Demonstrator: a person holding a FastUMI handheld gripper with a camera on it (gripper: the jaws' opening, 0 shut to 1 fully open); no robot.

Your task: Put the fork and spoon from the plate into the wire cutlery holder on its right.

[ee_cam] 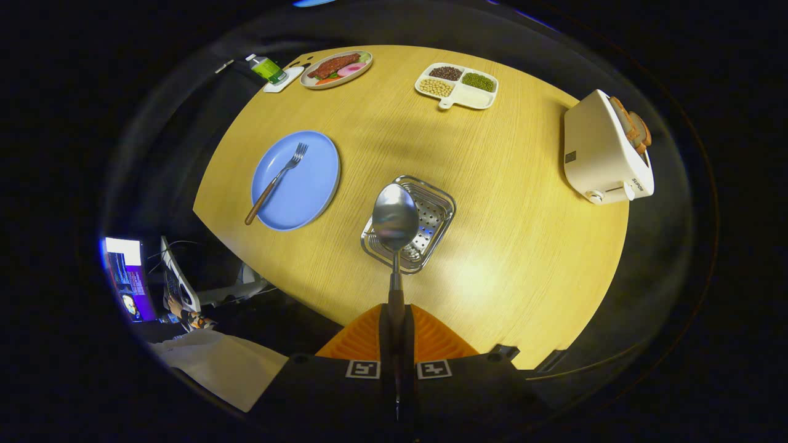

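Clenched on the spoon [395, 216], the tool [396, 335] grips the handle between both fingers, so the handle runs straight ahead from the fingers and the bowl sticks out beyond them. Seen from above, that bowl overlaps the near part of the holder [414, 229], a shiny perforated basket with a wire rim standing on the desk [492, 184]. How high the spoon hangs above the holder I cannot tell.

To the holder's left, apart from it, lies the blue plate [296, 180]. On it rests the fork [276, 179], tines pointing away, its wooden handle overhanging the plate's near rim.

Farther off stand a plate of food, a divided tray of beans and a toaster with bread.

My reading: the spoon's transfer is in hand and half done, and the fork is not yet touched. The next move calls for lowering the spoon into the basket and opening the fingers only once it sits inside the rim, then going for the fork.
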